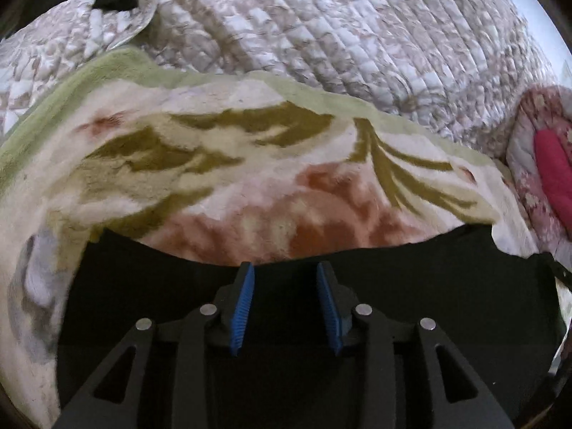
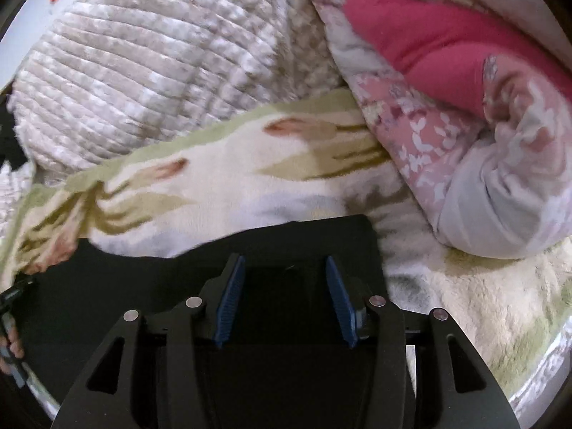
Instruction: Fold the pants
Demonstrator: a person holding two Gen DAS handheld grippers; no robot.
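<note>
Pants (image 1: 429,304): black, lying flat on a fleece blanket (image 1: 250,186) spread over a bed; they fill the lower part of both wrist views, directly under both tools.

Left gripper (image 1: 285,268): blue-padded fingers (image 1: 245,304) set apart with a clear gap, nothing between them; the tips sit just short of the pants' far edge, with dark cloth below. Whether the tips touch the cloth cannot be told.

Right gripper (image 2: 285,261): blue-padded fingers (image 2: 228,304) likewise spread, holding nothing; poised above the pants (image 2: 304,246) near a squared corner of the cloth on that side.

Blanket: cream with olive leaves, rust-pink blooms and a pale green border; extends beyond the pants on all visible sides, also seen in the right view (image 2: 214,186).

Quilt (image 1: 339,35): beige and white, stitched in ridges, heaped behind the blanket, well beyond the pants; seen too from the right wrist (image 2: 143,71).

Floral bedding (image 2: 447,150): pink and white, bunched up beyond the pants' squared corner, with a magenta cloth (image 2: 429,39) lying on it.

Hand (image 2: 12,343): partly visible at the left edge of the right view, beside the pants.
</note>
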